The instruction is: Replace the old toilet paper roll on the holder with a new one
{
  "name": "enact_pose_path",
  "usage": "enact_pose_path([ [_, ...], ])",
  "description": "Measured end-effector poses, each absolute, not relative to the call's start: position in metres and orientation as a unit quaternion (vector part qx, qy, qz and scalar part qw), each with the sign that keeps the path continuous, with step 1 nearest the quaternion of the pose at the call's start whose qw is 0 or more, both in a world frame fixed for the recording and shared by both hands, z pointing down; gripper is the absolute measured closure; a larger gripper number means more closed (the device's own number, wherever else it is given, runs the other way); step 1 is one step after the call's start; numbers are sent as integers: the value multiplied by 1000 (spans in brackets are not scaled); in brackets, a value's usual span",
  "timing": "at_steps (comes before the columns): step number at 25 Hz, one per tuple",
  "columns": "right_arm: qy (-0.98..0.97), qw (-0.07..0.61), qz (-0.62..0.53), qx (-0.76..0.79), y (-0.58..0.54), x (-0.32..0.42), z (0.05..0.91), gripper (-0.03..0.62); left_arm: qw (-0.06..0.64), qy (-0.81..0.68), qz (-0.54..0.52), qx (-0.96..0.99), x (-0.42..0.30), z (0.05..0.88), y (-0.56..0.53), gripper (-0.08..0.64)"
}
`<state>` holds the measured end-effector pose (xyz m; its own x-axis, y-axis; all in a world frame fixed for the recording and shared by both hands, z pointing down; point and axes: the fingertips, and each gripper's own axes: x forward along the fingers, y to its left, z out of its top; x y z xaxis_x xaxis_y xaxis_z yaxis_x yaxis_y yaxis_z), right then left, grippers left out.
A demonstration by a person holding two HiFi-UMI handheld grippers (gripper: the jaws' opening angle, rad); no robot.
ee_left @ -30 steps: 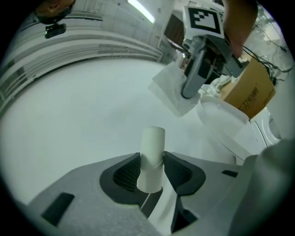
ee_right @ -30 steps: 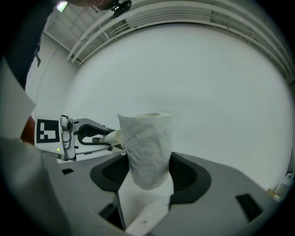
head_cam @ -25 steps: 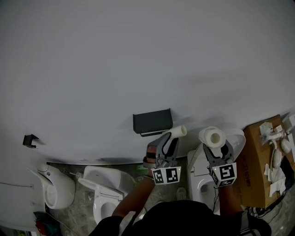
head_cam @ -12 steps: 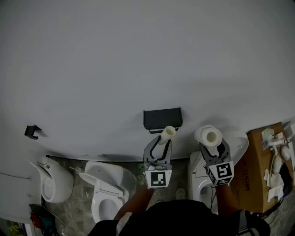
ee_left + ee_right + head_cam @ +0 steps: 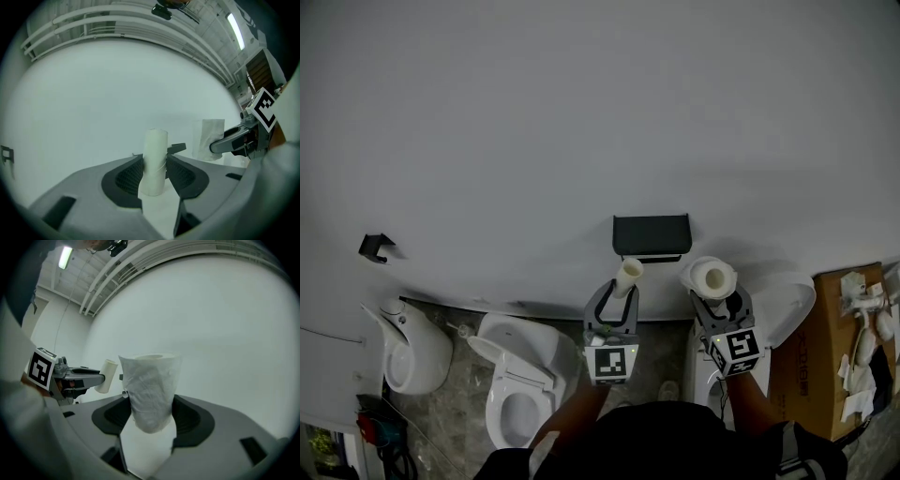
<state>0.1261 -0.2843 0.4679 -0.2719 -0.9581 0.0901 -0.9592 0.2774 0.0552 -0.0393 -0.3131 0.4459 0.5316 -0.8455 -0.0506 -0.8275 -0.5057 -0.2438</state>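
Head view: worn on the person's head, looking forward and steeply down a white wall (image 5: 581,112). It stands far off, taking in the dark holder (image 5: 652,234), the left tongs (image 5: 621,291), the right tongs (image 5: 712,298) and the toilets (image 5: 520,394) below.
Left gripper view: rides on the left tongs and looks along the jaws toward the wall. It sits very near, and the cardboard tube (image 5: 154,159) fills its centre.
Right gripper view: rides on the right tongs and faces the same wall. The paper roll (image 5: 150,390) is close in its foreground.
Shared by all three: wall, tube and roll.
Shared by the gripper views: each catches the other tongs at its edge, at right in the left view and at left in the right view.
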Motion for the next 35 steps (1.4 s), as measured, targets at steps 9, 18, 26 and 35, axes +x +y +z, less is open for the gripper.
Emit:
enact_pose_path([
  [9,-795,-56,120,593,-308,125,490,327,112,501,-47,-857,-69,449,-312,402],
  [18,-724,-274,312,551,-326,153,509,327,109,509,-59,-852,-79,455,-314,402],
  [26,-619,-430,466,464,-348,160,537,328,107,518,-69,-846,-83,458,-315,402],
  [35,-584,-477,510,414,-365,148,541,328,104,534,-70,-836,-89,458,-317,402],
])
